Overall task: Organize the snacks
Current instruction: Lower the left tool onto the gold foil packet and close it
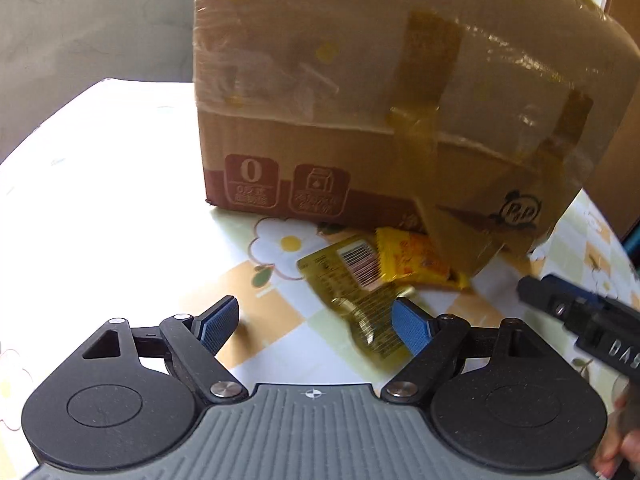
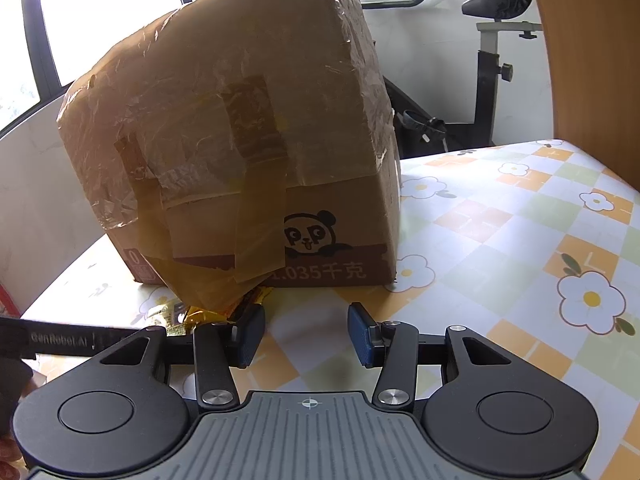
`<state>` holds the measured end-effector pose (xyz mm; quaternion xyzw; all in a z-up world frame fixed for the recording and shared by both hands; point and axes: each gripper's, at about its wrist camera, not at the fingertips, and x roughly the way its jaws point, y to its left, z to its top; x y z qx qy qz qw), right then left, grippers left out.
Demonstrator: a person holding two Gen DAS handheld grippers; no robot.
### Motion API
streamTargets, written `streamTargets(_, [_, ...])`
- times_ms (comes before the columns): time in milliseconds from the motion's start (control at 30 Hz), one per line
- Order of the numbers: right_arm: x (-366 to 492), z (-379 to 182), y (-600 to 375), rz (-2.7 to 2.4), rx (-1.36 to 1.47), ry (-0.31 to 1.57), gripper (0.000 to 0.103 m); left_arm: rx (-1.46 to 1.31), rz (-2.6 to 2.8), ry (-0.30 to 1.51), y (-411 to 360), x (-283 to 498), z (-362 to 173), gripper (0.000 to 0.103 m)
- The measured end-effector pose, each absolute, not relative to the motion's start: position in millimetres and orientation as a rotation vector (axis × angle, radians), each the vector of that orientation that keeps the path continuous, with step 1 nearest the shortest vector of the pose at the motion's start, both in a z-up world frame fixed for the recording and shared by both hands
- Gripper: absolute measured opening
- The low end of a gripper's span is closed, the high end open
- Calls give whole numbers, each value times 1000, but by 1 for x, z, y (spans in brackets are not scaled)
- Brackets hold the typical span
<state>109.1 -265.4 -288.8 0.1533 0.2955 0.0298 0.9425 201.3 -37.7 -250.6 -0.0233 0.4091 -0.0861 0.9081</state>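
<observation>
Gold snack packet [image 1: 360,292] just ahead of the wide-spread left hand-held gripper [image 1: 316,324].

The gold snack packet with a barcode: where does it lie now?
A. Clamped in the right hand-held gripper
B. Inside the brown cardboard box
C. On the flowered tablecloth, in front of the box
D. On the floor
C: the gold snack packet with a barcode lies flat on the flowered tablecloth in front of the brown cardboard box, beside a yellow snack packet; no hand-held gripper grips it.
</observation>
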Motion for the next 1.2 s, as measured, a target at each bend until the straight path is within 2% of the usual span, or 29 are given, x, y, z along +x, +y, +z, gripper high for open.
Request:
streamTargets(367, [112, -290, -265, 66, 320, 615, 43, 55, -156, 856, -87, 215, -259, 89])
streamTargets(600, [112, -290, -265, 65, 327, 615, 43, 86, -119, 841, -87, 215, -266, 98])
streamTargets(1200, [113, -291, -265, 71, 326, 625, 43, 122, -220, 780, -58, 204, -271, 97])
